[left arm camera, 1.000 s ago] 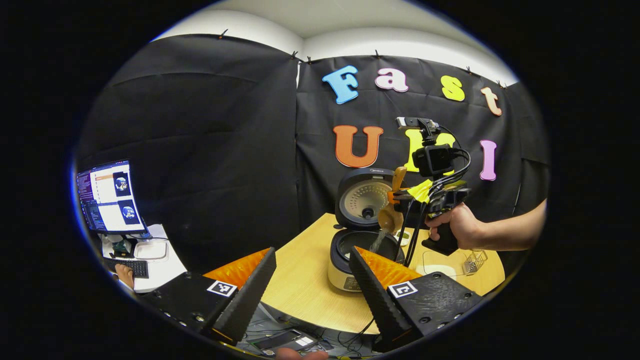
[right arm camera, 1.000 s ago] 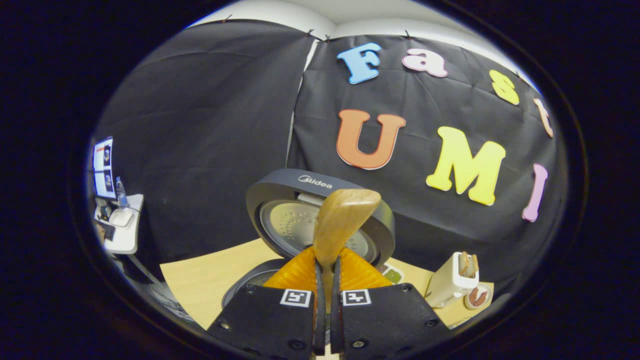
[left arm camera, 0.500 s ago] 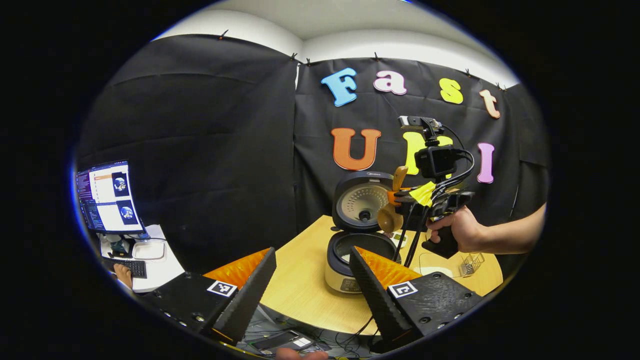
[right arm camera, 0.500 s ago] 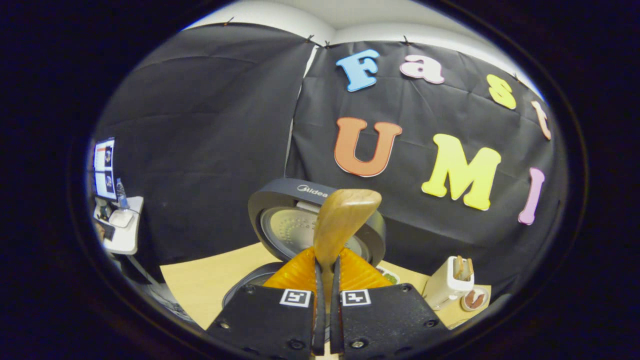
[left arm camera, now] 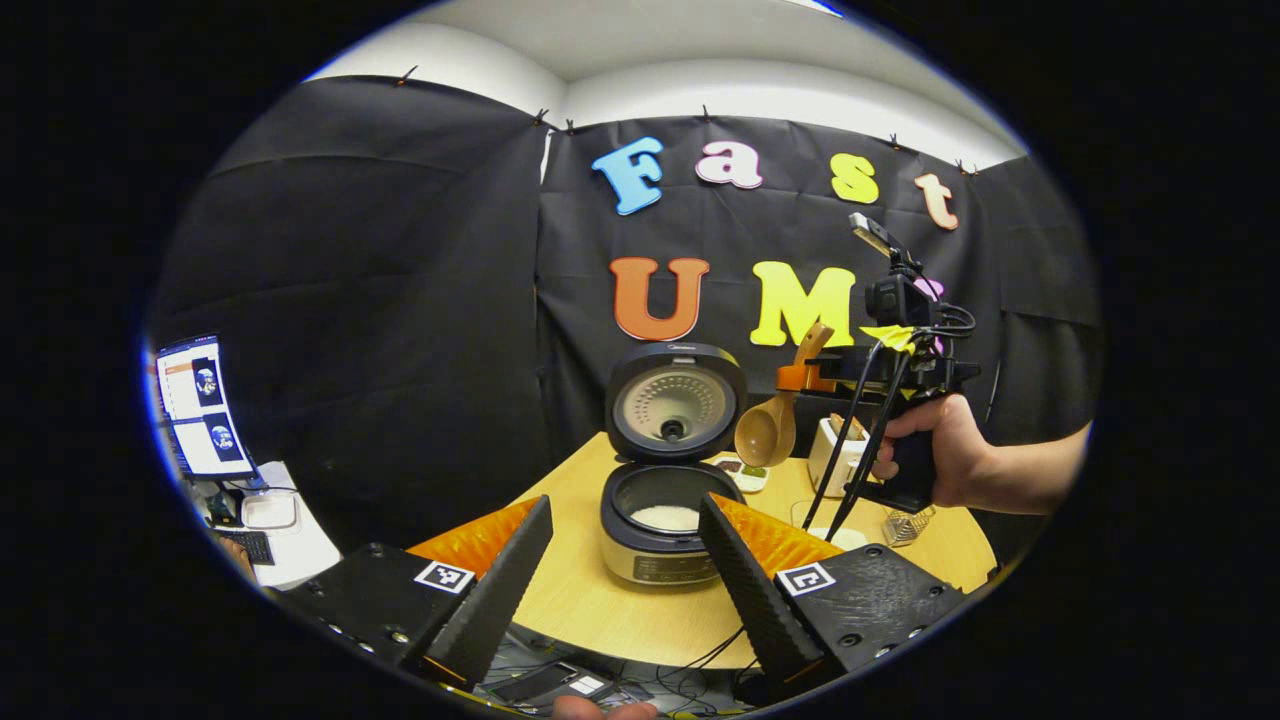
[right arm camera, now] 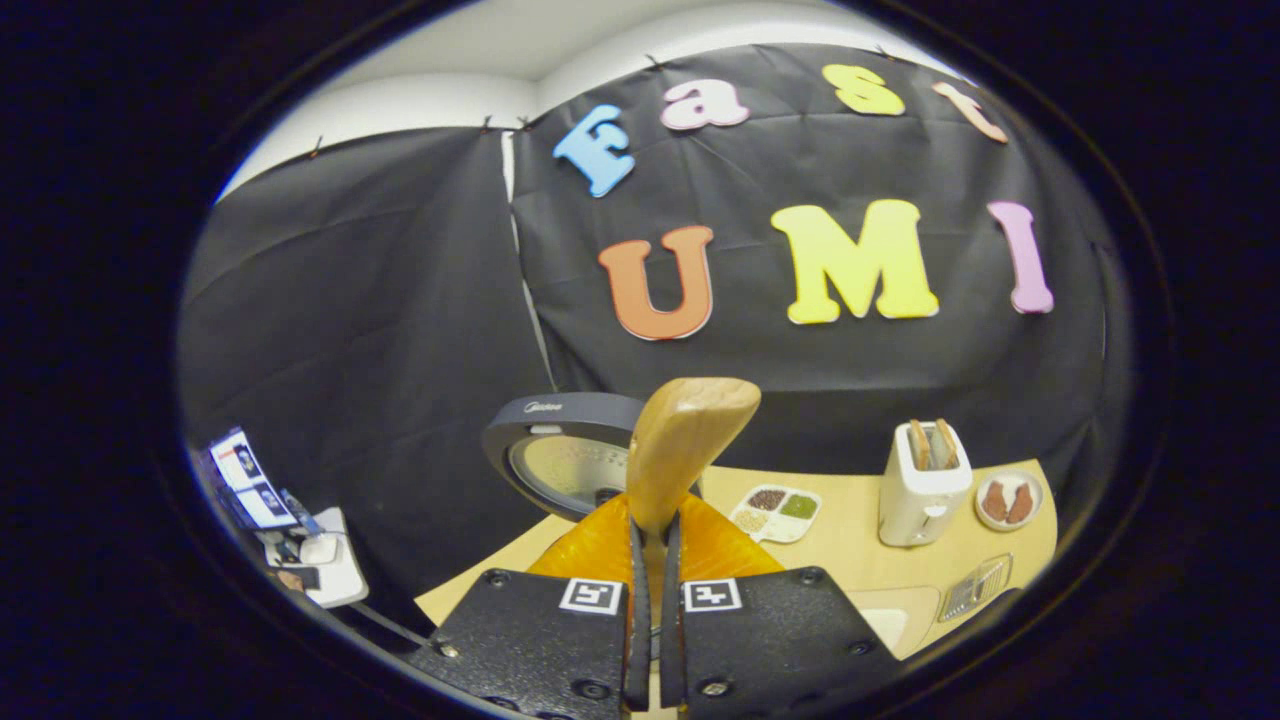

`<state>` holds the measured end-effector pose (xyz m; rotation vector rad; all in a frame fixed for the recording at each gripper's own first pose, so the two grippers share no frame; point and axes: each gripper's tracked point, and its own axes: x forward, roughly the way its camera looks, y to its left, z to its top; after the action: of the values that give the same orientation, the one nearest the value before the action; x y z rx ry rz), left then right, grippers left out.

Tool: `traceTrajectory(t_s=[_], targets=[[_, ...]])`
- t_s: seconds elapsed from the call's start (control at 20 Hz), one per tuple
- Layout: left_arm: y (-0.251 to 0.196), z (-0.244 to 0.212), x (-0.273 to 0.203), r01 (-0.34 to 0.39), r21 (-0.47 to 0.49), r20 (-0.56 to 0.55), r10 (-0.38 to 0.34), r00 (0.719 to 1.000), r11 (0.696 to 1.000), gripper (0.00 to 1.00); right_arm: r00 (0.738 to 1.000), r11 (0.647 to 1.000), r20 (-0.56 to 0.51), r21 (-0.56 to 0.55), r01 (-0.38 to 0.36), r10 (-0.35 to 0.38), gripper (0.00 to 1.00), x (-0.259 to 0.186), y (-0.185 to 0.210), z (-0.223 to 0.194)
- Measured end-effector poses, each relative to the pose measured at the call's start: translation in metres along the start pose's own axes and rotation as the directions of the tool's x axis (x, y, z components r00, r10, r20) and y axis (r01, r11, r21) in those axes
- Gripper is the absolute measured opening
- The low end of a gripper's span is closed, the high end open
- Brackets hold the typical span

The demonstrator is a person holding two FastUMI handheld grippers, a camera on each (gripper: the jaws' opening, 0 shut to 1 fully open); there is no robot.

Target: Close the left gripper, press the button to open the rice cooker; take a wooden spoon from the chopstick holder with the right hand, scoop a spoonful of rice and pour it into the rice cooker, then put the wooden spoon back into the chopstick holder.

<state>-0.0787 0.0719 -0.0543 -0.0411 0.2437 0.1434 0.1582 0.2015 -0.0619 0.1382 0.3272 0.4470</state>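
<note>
While the lid stands up: the rice cooker (left arm camera: pixel 665 500) sits open on the round wooden table (left arm camera: pixel 600 590), white rice (left arm camera: pixel 667 517) lying in its inner pot.
Left gripper (left arm camera: pixel 625 560): its two fingers stand wide apart with nothing between them, low at the near edge of the table, the cooker framed in the gap.
Right gripper (left arm camera: pixel 800 378): held by a hand (left arm camera: pixel 925 450) up in the air, to the right of the cooker's raised lid (left arm camera: pixel 675 400).
Right gripper's grip (right arm camera: pixel 648 560): both fingers are pressed tight on the handle of the wooden spoon (right arm camera: pixel 680 450).
Spoon bowl (left arm camera: pixel 765 435): hangs downward, above the table between the cooker and the white toaster (left arm camera: pixel 835 455).
Wire basket (left arm camera: pixel 905 522): near the table's right edge.
Sectioned dish (right arm camera: pixel 775 512): behind, left of the toaster.
</note>
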Motion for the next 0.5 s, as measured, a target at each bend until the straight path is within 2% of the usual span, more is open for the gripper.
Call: traceTrajectory(t_s=[0.15, 0.25, 0.5], targets=[[-0.032, -0.001, 0.000, 0.073, 0.006, 0.010, -0.073, 0.997, 0.997, 0.95, 0.998, 0.992, -0.014, 0.114, 0.062, -0.061, 0.10, -0.031, -0.052, -0.001], [-0.053, -0.003, 0.005, 0.124, 0.012, 0.006, -0.124, 0.992, 0.992, 0.94, 0.991, 0.979, -0.021, 0.150, 0.136, -0.134, 0.09, -0.052, -0.099, -0.005], [-0.097, 0.005, 0.026, 0.224, 0.041, 0.006, -0.225, 0.974, 0.974, 0.95, 0.943, 0.922, -0.034, 0.199, 0.331, -0.331, 0.09, -0.104, -0.219, -0.017]])
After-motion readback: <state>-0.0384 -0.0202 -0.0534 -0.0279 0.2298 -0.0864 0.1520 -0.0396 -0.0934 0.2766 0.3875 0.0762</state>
